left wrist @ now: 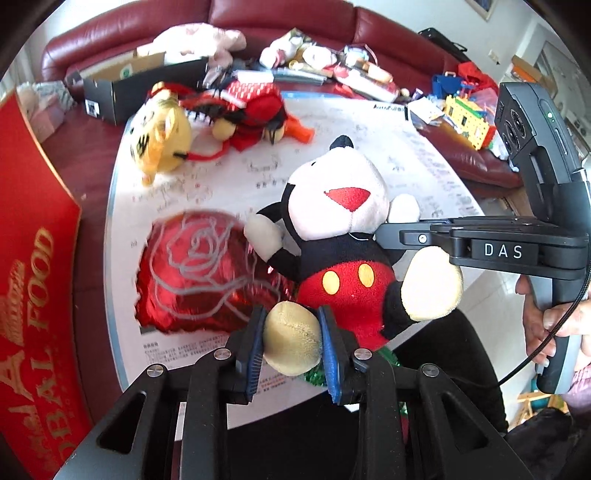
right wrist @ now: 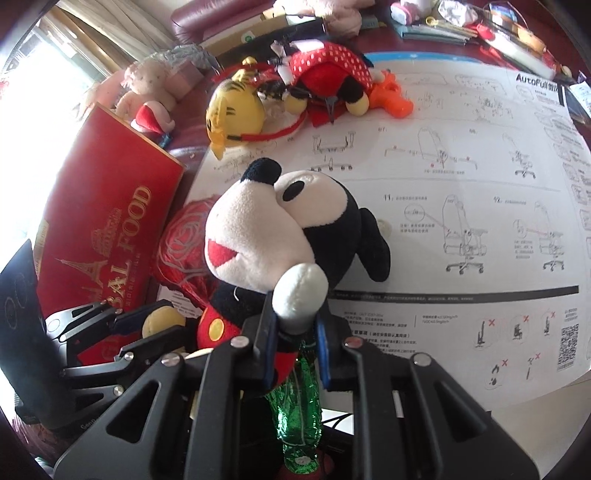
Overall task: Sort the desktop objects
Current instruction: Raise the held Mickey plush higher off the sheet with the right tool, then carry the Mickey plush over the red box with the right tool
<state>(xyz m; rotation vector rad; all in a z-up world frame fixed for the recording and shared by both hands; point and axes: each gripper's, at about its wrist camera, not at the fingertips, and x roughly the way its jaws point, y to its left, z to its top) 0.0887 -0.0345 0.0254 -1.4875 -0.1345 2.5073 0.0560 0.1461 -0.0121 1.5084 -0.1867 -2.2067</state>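
Observation:
A Mickey Mouse plush (left wrist: pixel 343 254) is held above the near edge of the paper-covered table (left wrist: pixel 369 155). My left gripper (left wrist: pixel 291 343) is shut on its yellow foot (left wrist: pixel 293 338). My right gripper (right wrist: pixel 297 325) is shut on its white hand (right wrist: pixel 301 295); in the left wrist view that gripper reaches in from the right, its tips hidden behind the plush. The left gripper shows in the right wrist view (right wrist: pixel 147 328) at lower left. A red foil rose balloon (left wrist: pixel 207 273) lies on the table just behind the plush, with its green stem (right wrist: pixel 301 406) below my right gripper.
A yellow tiger plush (left wrist: pixel 162 140), a red Minnie plush (left wrist: pixel 255 114) and an orange toy (right wrist: pixel 395 98) lie at the table's far side. A red "FOOD" box (right wrist: pixel 107 243) stands at left. A red sofa (left wrist: pixel 280 18) with clutter lies behind.

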